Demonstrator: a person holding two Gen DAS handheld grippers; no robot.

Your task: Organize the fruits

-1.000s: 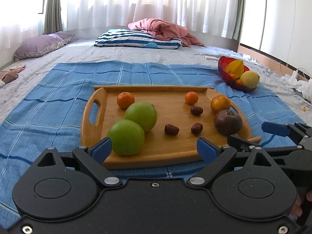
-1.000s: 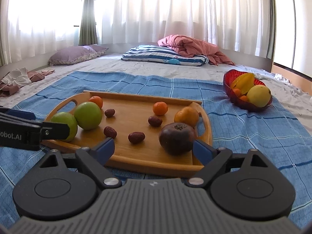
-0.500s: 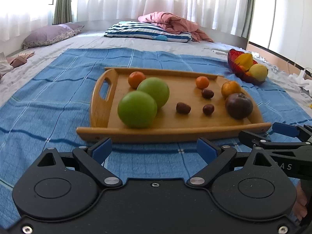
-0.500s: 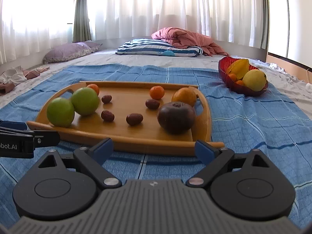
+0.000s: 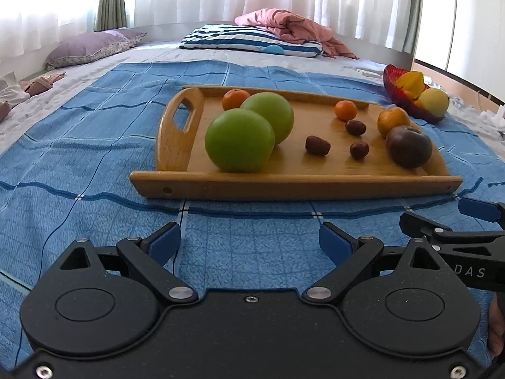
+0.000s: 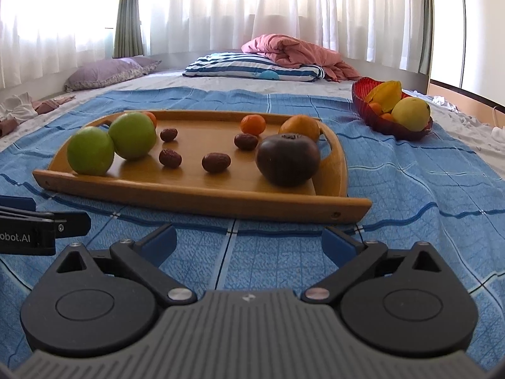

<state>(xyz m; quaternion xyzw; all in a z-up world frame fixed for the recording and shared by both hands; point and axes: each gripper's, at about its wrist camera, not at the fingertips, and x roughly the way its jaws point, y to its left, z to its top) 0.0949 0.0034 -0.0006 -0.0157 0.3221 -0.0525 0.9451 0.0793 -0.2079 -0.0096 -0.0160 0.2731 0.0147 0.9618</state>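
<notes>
A wooden tray (image 5: 293, 186) (image 6: 202, 200) lies on a blue cloth. It holds two green apples (image 5: 240, 140) (image 6: 91, 151), a dark purple fruit (image 5: 408, 147) (image 6: 287, 160), small oranges (image 5: 346, 110) (image 6: 253, 124), a larger orange (image 5: 393, 121) and several brown dates (image 5: 317, 145) (image 6: 216, 162). My left gripper (image 5: 249, 241) is open and empty, low over the cloth just short of the tray's near rim. My right gripper (image 6: 249, 241) is open and empty, likewise in front of the tray; it also shows at the right of the left wrist view (image 5: 454, 221).
A red bowl (image 5: 410, 107) (image 6: 383, 123) with a yellow fruit, a starfruit and small oranges stands to the right beyond the tray. A striped pillow (image 6: 255, 71), a pink blanket (image 6: 296, 52) and a purple pillow (image 6: 107, 72) lie at the back.
Both grippers have drawn back and dropped lower, from over the tray's near rim to the cloth in front of it. Both stay open and empty. The fruits have not moved.
</notes>
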